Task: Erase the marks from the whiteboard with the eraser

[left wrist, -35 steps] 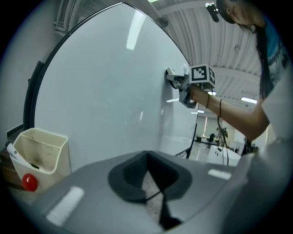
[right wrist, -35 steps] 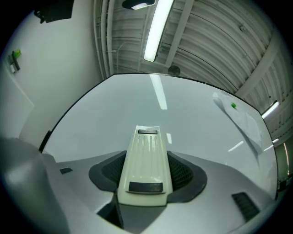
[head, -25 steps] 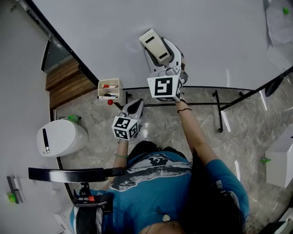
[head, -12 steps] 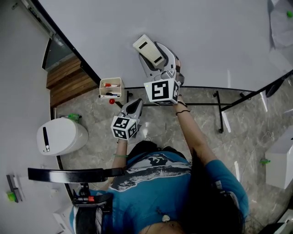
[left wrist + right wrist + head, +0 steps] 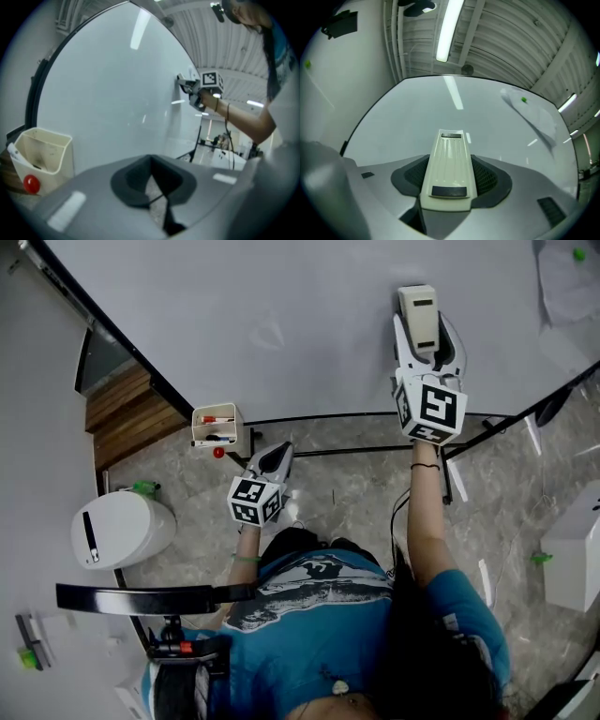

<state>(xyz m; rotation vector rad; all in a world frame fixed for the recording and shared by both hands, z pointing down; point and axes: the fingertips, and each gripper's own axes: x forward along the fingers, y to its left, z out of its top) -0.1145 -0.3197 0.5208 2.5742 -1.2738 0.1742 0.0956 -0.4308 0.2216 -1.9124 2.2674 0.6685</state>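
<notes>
Your right gripper has its fingers clamped on the eraser, which sits against the whiteboard toward its right side. Press the pad flat and sweep in overlapping strokes. Your left gripper hangs low, fingers closed on nothing. Only the left gripper view shows the right gripper at the board side-on, and only the right gripper view shows the grip itself.

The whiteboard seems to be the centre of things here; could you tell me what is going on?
A person holds a gripper in each hand. The right gripper is shut on the cream eraser and holds it flat against the whiteboard. The left gripper hangs low near the marker cup, shut and empty. No bold marks show on the board in these views.
</notes>
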